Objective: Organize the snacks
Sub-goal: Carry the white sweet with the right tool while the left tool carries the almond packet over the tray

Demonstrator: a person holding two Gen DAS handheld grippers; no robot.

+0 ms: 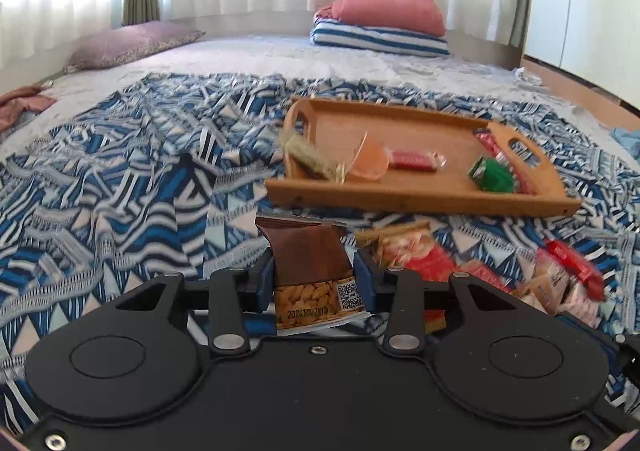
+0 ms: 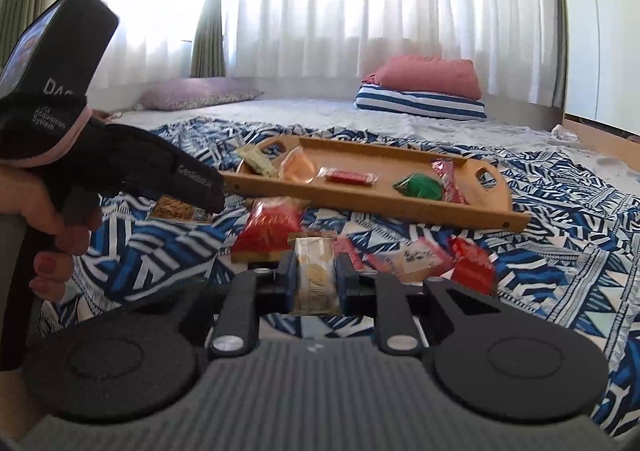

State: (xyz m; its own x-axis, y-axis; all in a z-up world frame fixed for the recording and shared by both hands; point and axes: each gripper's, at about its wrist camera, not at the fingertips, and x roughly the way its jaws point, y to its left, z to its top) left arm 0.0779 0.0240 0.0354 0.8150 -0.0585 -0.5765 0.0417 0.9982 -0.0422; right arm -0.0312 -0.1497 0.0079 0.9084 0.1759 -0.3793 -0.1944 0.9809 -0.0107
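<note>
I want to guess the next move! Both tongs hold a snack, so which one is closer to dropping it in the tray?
Probably the left tongs. Their brown peanut packet sits close before the wooden tray. The right tongs, shut on a cracker packet, have loose snacks lying before the tray.

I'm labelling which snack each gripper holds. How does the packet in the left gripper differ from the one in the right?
The brown packet in the left gripper is dark, with a nut picture, a date stamp and a QR code; the pale packet in the right gripper is cream and gold. The brown packet looks wider and flatter; the pale packet looks narrower. Both are clamped between blue pads, in front of the wooden tray.
</note>
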